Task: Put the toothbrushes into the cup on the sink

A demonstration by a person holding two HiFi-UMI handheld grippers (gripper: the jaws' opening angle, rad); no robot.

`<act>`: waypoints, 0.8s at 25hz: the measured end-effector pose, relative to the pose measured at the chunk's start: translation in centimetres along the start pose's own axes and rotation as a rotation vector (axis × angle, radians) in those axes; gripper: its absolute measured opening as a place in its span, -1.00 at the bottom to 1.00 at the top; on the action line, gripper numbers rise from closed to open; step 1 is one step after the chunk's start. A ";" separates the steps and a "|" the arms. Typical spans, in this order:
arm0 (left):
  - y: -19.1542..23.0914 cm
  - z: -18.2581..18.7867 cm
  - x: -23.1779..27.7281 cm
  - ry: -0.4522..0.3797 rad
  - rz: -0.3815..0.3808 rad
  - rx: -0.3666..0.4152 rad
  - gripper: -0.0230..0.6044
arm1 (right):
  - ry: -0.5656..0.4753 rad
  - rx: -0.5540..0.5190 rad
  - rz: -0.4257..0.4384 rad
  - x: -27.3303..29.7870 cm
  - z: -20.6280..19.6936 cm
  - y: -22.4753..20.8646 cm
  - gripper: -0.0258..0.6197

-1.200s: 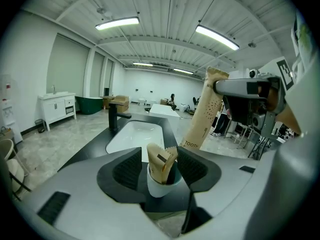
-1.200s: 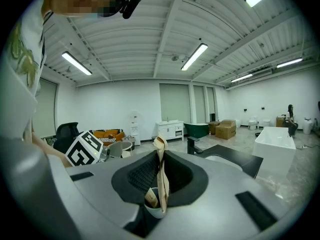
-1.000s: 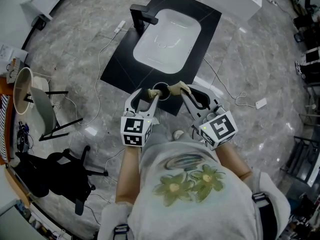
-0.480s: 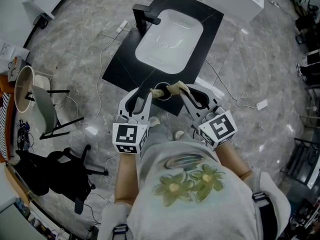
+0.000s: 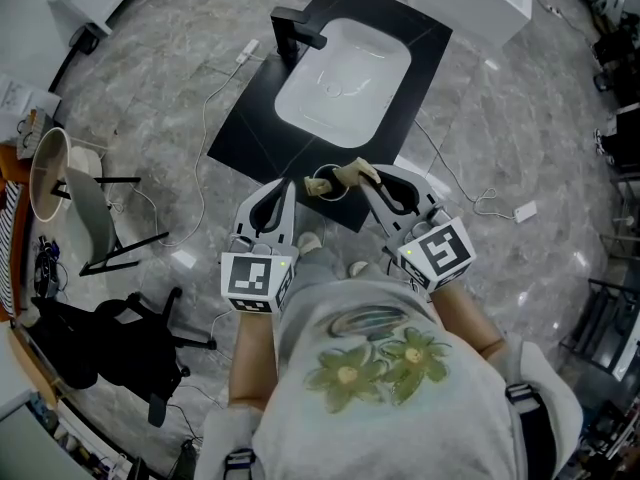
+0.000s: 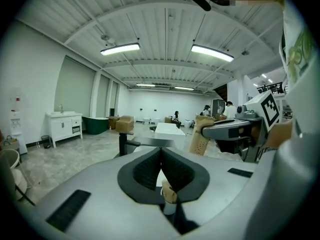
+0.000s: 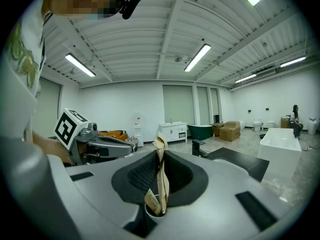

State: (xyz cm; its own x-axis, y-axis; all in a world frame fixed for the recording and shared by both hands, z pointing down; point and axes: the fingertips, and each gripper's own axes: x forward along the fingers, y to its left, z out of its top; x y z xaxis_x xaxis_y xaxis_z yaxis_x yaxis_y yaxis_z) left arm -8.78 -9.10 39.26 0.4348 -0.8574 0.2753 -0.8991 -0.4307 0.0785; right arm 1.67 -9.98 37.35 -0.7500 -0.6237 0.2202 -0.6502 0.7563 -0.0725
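Now our left gripper point(image 5: 286, 188) has drawn back from the cup point(image 5: 322, 184) and closed empty, leaving one toothbrush point(image 6: 168, 194) inside. Our right gripper point(image 5: 364, 177) pinches the second toothbrush point(image 7: 161, 176), its lower end already in the cup beside the sink point(image 5: 345, 68), ready for release.

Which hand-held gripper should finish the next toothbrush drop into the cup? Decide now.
Right. The right hand-held gripper is shut on a wrapped toothbrush whose lower end sits in the cup; it likely need only release. The left hand-held gripper is shut on nothing.
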 end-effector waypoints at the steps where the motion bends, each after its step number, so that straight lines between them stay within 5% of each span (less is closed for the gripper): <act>1: 0.1 0.0 0.0 -0.001 -0.003 -0.003 -0.87 | 0.002 0.000 0.000 0.1 -0.1 0.1 -0.74; 20: 2.0 -0.1 0.5 -0.013 -0.036 0.012 -0.87 | 0.048 0.010 -0.053 2.3 -2.2 0.1 -0.74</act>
State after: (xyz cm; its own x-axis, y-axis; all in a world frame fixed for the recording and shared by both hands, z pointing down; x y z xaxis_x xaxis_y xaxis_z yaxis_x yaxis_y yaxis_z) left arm -10.36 -10.42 39.64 0.4676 -0.8447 0.2604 -0.8822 -0.4646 0.0769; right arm 0.13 -10.95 40.03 -0.7076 -0.6526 0.2709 -0.6906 0.7199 -0.0695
